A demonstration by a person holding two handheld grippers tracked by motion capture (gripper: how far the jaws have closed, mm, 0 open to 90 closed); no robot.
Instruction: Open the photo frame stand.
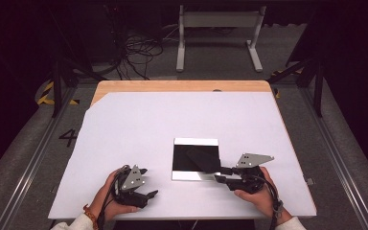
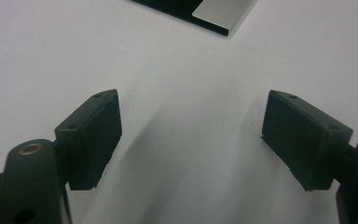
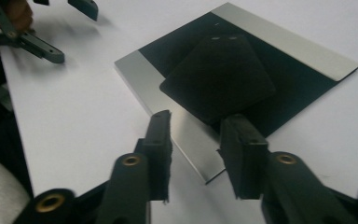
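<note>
A square plate (image 1: 195, 145) with a black middle and silver strips along two sides lies flat on the white table top, in front of centre. On it rests a thin black pad (image 3: 216, 74) with rounded corners, turned at an angle; the same pad (image 1: 202, 160) reaches toward the plate's near right corner. My right gripper (image 1: 220, 174) sits at that corner, pointing left. Its jaws (image 3: 199, 117) are open, with the pad's near corner just beyond them and nothing clamped. My left gripper (image 1: 148, 182) rests left of the plate, and in its own view it (image 2: 191, 135) stands wide open over bare white surface.
The white sheet (image 1: 139, 129) covers most of a wooden table, whose bare edge (image 1: 182, 86) shows at the far side. Beyond the table, a white metal frame (image 1: 218, 33) and loose cables (image 1: 139, 52) lie on the floor. The left gripper's fingers (image 3: 44, 49) show at the right gripper view's top left.
</note>
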